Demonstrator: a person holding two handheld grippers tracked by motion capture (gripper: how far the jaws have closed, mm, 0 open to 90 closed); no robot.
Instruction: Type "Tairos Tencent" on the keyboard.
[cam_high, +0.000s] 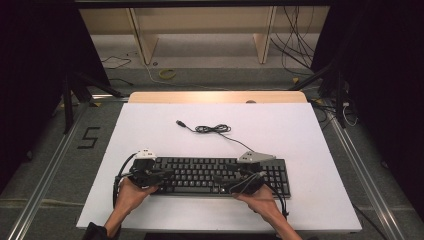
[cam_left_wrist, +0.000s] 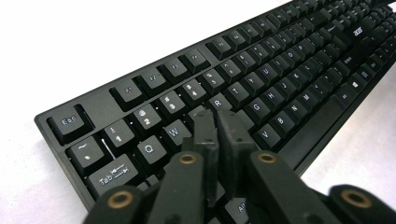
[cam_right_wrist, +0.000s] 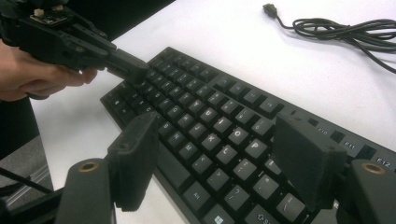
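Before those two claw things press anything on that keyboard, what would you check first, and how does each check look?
1. Left gripper jaws shut into one tip: ok, they meet with nothing between them.
2. That tip sits over the keyboard, near the E key: ok; whether it touches a key, cannot tell.
3. Right gripper jaws shut for pressing: not ok, they stand wide apart above the keys, holding nothing.
4. Keyboard lies flat on the white table: ok.
5. The cable and its plug lie behind the keyboard, away from both grippers: ok.
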